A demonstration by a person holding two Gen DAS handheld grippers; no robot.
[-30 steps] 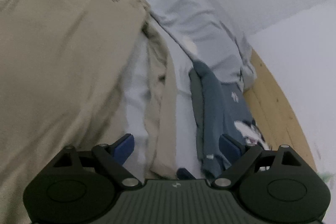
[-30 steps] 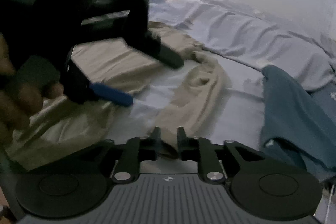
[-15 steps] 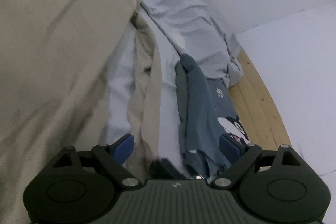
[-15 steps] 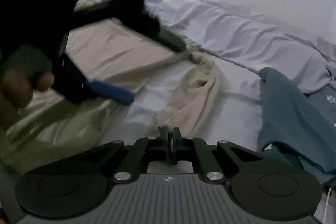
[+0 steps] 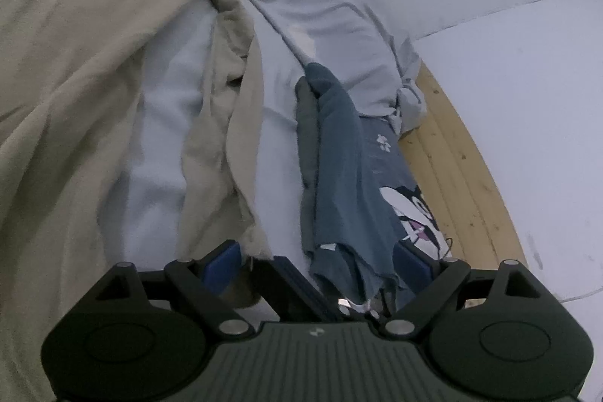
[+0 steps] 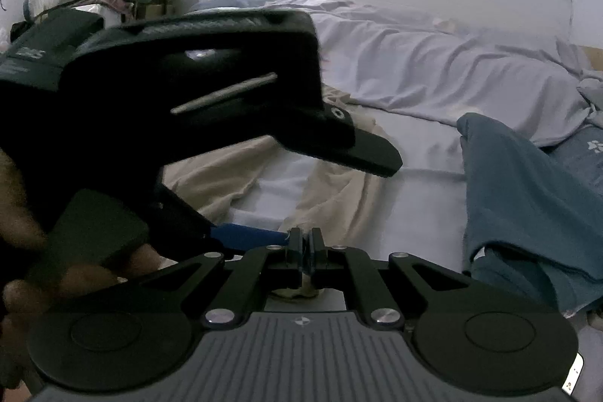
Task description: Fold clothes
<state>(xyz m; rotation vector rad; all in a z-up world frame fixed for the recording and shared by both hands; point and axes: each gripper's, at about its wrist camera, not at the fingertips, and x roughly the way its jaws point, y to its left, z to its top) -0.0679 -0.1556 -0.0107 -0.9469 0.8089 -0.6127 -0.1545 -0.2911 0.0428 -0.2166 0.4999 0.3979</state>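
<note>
Across the left wrist view, the beige garment [image 5: 75, 81] fills the left half of the frame, with one long strip of it running down the middle onto the white bed sheet [image 5: 166, 93]. To its right lies a crumpled blue garment [image 5: 339, 145] with a cartoon print, and beyond that, at the right edge, a wooden bed frame [image 5: 463, 176]. At the bottom of the frame the left gripper [image 5: 316, 259] stands with its jaws wide apart and nothing pressed between them. Turning to the right wrist view, the right gripper [image 6: 306, 245] at bottom centre has its jaws pressed together on the near edge of the beige garment [image 6: 339, 198], having just closed onto it. The left gripper [image 6: 301, 191] looms dark across the left and centre, spread open above the cloth, with a person's hand [image 6: 15, 198] on it at the left edge. The blue garment [image 6: 527, 194] lies at right, a rumpled pale quilt [image 6: 433, 70] behind.
</note>
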